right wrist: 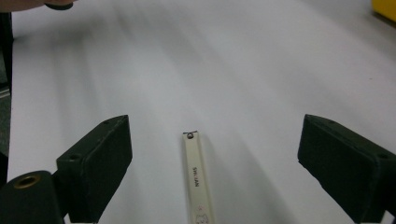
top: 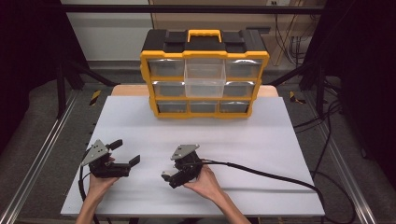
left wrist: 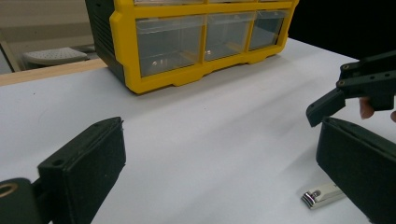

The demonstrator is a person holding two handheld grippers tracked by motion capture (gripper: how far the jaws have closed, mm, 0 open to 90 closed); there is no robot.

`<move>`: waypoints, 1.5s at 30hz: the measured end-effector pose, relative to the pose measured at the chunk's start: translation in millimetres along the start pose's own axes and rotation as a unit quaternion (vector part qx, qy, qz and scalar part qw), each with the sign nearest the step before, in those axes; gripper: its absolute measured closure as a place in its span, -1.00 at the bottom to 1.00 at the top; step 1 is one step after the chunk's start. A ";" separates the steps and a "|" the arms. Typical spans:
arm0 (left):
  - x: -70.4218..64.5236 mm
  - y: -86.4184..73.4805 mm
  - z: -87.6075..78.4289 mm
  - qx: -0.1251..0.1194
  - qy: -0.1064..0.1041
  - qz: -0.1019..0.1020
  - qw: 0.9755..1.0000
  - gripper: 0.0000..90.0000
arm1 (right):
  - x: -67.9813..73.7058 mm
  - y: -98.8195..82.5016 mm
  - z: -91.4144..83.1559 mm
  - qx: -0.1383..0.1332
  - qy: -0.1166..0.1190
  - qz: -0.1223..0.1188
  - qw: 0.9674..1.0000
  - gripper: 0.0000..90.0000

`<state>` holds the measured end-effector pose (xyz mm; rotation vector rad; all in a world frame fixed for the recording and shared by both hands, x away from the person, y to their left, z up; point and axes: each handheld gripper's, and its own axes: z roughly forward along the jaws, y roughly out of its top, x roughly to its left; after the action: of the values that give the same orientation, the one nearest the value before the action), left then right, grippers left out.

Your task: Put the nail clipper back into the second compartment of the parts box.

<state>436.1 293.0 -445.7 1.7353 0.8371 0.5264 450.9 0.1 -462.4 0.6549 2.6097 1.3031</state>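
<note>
two grippers sit low over the white table (top: 261,140), both on the near side of the yellow drawer organizer (top: 204,74), and nothing is picked up yet. to the left, the left gripper (top: 125,152) rests with its jaws spread wide and nothing between them. further right, the right gripper (top: 167,177) has its jaws spread around a nail clipper (right wrist: 198,179), pads clear of it on both sides, so i'd judge the grab is lined up but not made; gripping, lifting and whatever drawer it goes to are all left. one clear drawer (top: 204,77) in the organizer's middle column juts forward, open.

the high view gives the whole layout. the left gripper view catches the clipper's shiny end (left wrist: 321,195) lying flat on the table, well short of the organizer (left wrist: 196,37). the right gripper view shows the clipper lengthwise, with printing on its lever.
</note>
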 end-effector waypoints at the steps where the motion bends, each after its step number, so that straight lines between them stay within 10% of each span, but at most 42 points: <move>1: 0.0 0.0 0.0 0.000 0.000 0.000 1.000 -0.97 | 0.7 -0.4 2.1 0.002 0.003 0.001 1.000 -0.74; 28: 0.1 0.0 0.1 0.002 0.002 0.000 1.000 -0.96 | 2.1 -10.3 19.9 0.058 0.034 -0.011 0.998 0.43; 45: 0.5 0.1 -0.6 0.001 0.004 -0.001 1.000 -0.95 | 3.5 -13.4 21.6 0.062 0.026 -0.027 0.997 0.69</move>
<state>436.0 293.7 -445.5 1.7359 0.8440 0.5313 450.6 10.3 -486.0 0.5725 2.7481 1.1655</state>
